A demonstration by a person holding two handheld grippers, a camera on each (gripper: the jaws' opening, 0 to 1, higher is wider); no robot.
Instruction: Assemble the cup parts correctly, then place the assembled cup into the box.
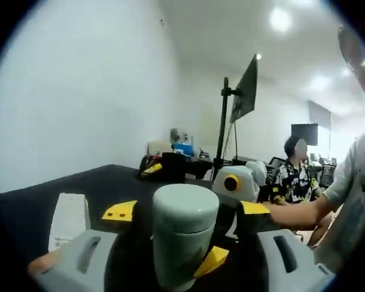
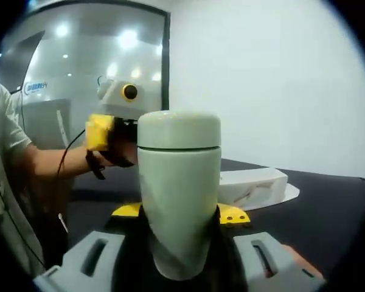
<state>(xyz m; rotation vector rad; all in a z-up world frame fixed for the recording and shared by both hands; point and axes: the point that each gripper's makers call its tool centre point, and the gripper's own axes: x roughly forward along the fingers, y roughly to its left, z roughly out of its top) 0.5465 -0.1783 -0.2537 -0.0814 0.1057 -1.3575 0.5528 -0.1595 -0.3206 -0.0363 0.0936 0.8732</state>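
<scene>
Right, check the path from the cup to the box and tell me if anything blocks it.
Nothing visible does. The pale green cup, lid on, sits between the right gripper jaws, above the black table. The white box lies on the table just behind it to the right, with bare tabletop between. The left gripper is off to the other side.

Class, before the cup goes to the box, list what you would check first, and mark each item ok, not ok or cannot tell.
1. Lid on cup: ok, a seam shows below the cap.
2. Lid fully tightened: cannot tell.
3. Right hand-held gripper holds the cup body: ok.
4. Left hand-held gripper on the cup: ok, jaws flank it.
5. White box on the table: ok.
6. Box open: cannot tell.
</scene>
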